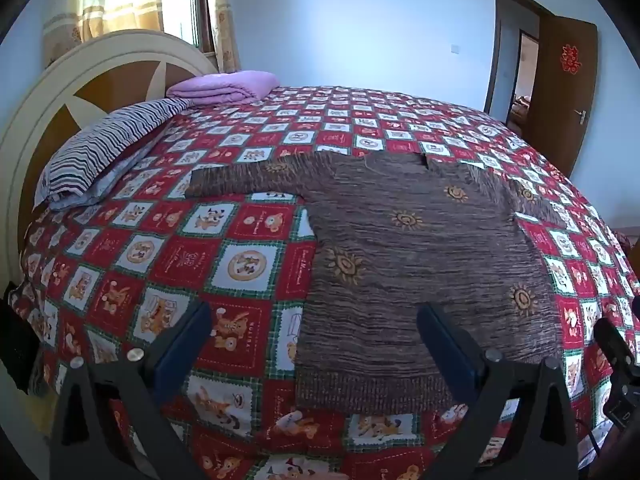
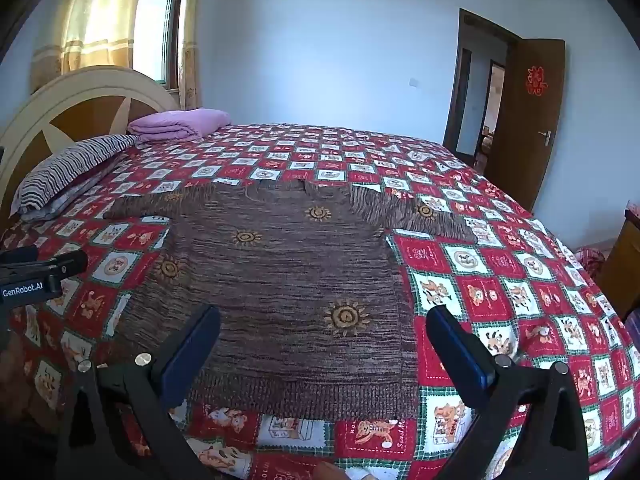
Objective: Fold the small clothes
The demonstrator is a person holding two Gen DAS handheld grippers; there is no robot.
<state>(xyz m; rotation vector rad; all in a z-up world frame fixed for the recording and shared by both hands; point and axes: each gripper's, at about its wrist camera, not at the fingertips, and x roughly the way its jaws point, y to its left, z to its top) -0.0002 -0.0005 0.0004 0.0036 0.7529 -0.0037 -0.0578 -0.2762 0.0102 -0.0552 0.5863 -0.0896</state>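
Brown sweater (image 1: 420, 264) flat on the bed (image 1: 240, 208), sleeves spread: left gripper (image 1: 316, 344) released, straddling its left hem corner, right gripper (image 2: 324, 340) released over its right hem, neither touching the sweater.

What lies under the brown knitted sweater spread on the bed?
The brown knitted sweater with sun motifs lies flat on the red checked cartoon bedspread, which shows all around it. Whatever lies directly beneath the sweater is covered; no bulges show.
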